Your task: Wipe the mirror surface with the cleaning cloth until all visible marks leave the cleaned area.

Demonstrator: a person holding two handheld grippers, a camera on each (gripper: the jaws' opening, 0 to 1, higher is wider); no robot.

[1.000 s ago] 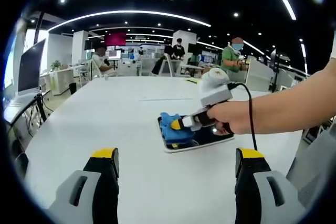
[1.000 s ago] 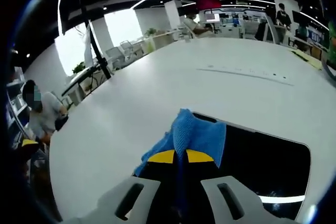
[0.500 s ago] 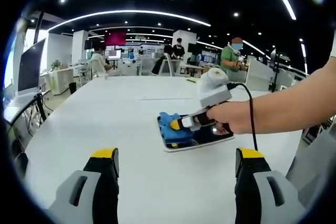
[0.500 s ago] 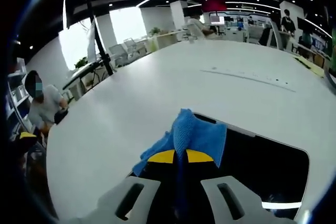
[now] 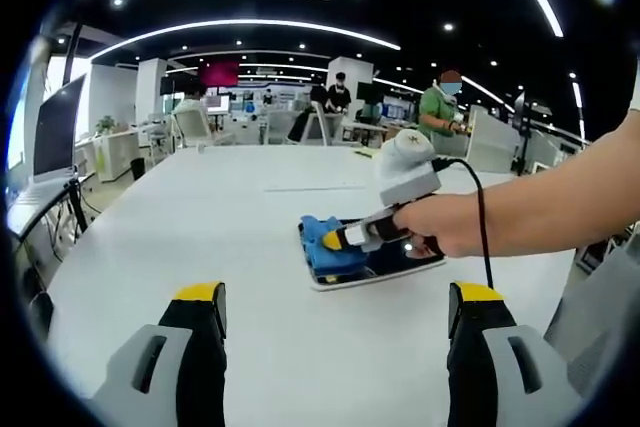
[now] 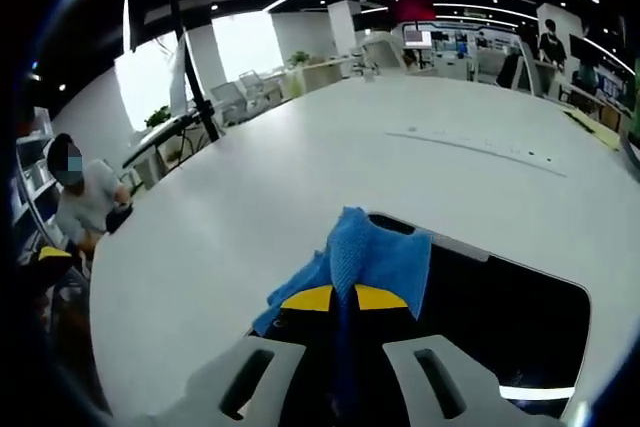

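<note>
The mirror (image 5: 385, 262) lies flat mid-surface, its long axis running left to right in the left gripper view. The right claw (image 6: 344, 298) is clamped on the blue cloth (image 6: 368, 255), pressing it on the mirror's left end. The left claw (image 5: 338, 299) hangs near, jaws spread wide, holding nothing. Broad white surface (image 5: 200, 217); open office beyond, with ceiling light strips (image 5: 240, 25).

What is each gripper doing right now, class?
Left gripper: open, holding nothing.
Right gripper: shut on the blue cleaning cloth, over the mirror.
</note>
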